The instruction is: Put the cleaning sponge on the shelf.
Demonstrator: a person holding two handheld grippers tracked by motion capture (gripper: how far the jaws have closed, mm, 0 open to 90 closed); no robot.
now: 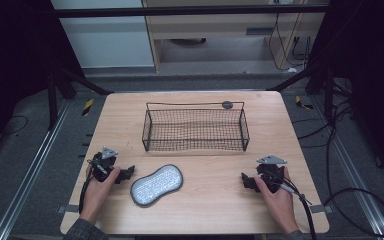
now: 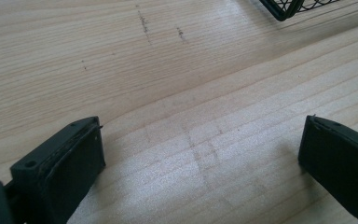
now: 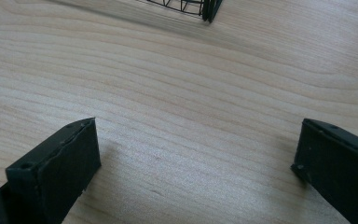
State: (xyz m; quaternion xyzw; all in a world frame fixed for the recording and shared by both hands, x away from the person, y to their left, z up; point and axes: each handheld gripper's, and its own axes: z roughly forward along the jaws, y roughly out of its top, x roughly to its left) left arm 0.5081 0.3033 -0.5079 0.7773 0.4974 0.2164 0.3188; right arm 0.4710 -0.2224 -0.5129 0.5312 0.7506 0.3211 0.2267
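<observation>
A grey peanut-shaped sponge pad (image 1: pixel 156 184) lies flat on the wooden table (image 1: pixel 205 200), in front of a black wire basket (image 1: pixel 195 129) that holds nothing. My left gripper (image 1: pixel 126 173) rests on the table just left of the pad, jaws pointing toward it. In the left gripper view my left gripper (image 2: pixel 200 154) is open, with bare wood between the jaws. My right gripper (image 1: pixel 247 181) rests at the right, well clear of the pad. My right gripper (image 3: pixel 196 154) is open too, over bare table.
A corner of the basket (image 2: pixel 284 9) shows at the top of the left gripper view, and another basket corner (image 3: pixel 205 9) in the right gripper view. Cables (image 1: pixel 350 200) trail off the table's right side. Dark stands flank the table.
</observation>
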